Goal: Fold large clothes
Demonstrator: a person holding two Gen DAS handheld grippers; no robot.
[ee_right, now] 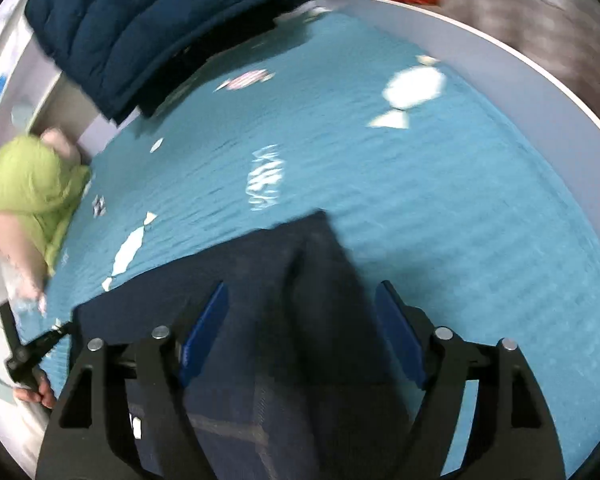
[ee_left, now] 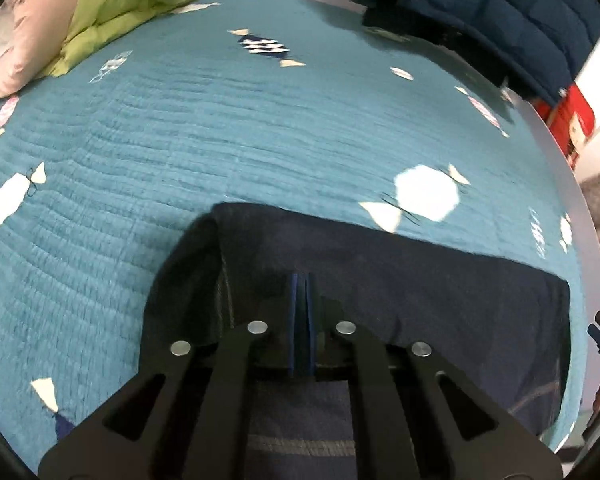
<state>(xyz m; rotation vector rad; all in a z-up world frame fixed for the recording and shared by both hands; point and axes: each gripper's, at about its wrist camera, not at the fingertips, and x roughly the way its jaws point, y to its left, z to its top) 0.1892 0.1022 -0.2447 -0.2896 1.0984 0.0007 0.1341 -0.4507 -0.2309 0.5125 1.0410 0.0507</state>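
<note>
While the left gripper (ee_left: 301, 280) has its blue pads pressed together over the dark navy garment (ee_left: 420, 292), I cannot tell whether any cloth is pinched between them. That garment lies folded on the teal bedspread (ee_left: 220, 140), close to the near edge. Further left sit a green quilt (ee_left: 112, 8) and a pink pillow (ee_left: 28, 40). Over to the right, the right gripper (ee_right: 300, 300) holds its jaws wide, one pad on each side of a raised ridge of the garment. A blue puffer jacket (ee_right: 140, 20) rests at the far edge.
</note>
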